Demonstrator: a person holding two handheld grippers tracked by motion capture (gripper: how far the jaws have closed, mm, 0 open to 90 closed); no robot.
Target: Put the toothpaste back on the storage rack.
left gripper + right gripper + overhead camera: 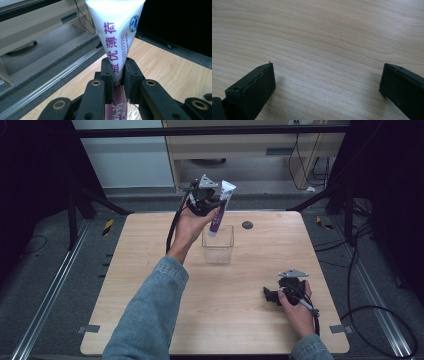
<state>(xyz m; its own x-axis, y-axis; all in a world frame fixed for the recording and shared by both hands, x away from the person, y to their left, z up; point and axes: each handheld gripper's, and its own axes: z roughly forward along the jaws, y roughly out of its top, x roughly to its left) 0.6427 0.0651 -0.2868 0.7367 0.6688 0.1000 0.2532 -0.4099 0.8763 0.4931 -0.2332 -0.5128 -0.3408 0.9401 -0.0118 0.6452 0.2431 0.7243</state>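
Above the far middle of the worktop (pixel 150 270), a soft plastic tube (pixel 221 207) is clenched by the left gripper (pixel 216 202). White at its flat, crimped, wide end and purple toward the narrow end, the glossy tube is printed with purple characters and is pinched at mid-length (pixel 119 67) between the ribbed black jaws. Its purple end hangs just over a clear square box (pixel 218 244). Near the right edge, the right gripper (pixel 270 295) is rested on pale wood grain, jaws spread wide.
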